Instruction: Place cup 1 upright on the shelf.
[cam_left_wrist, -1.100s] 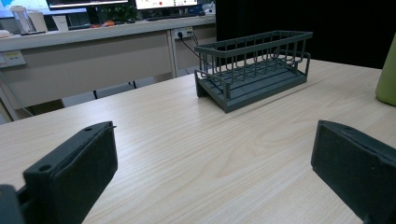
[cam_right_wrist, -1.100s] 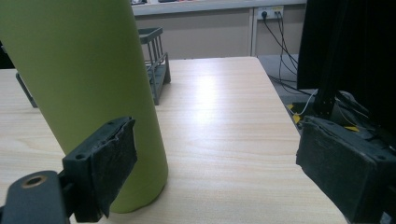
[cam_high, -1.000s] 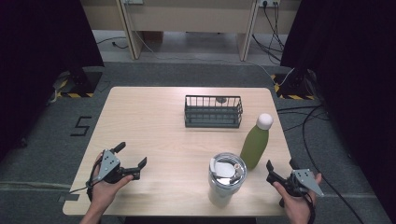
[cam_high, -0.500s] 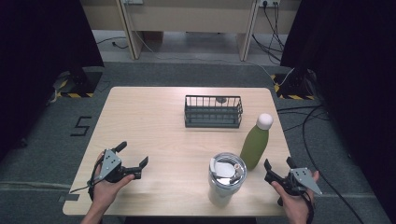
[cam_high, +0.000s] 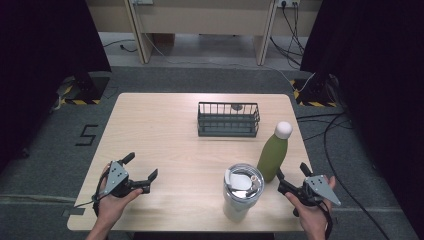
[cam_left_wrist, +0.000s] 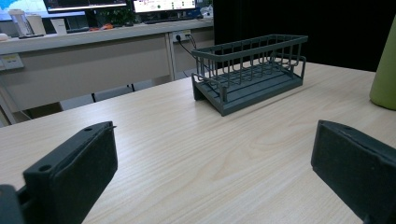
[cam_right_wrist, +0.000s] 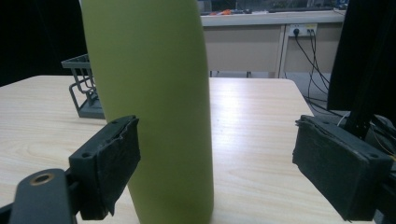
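Observation:
A tall green bottle (cam_high: 273, 156) with a white cap stands upright at the right of the wooden table (cam_high: 165, 130). In the right gripper view the green bottle (cam_right_wrist: 154, 102) stands close ahead, overlapping the left jaw. My right gripper (cam_high: 292, 171) is open just right of the bottle, near the table's front edge, with nothing held (cam_right_wrist: 219, 161). A steel tumbler (cam_high: 242, 191) with a clear lid stands front and centre, left of the bottle. My left gripper (cam_high: 141, 166) is open at the front left over bare wood (cam_left_wrist: 215, 154).
A dark wire basket (cam_high: 228, 119) sits at the back middle of the table, with a small dark object inside; it also lies ahead in the left gripper view, basket (cam_left_wrist: 252, 70). Desks and cables stand beyond the table's far edge.
My right gripper has edged a little left and forward, closer to the green bottle. The left gripper has stayed where it was.

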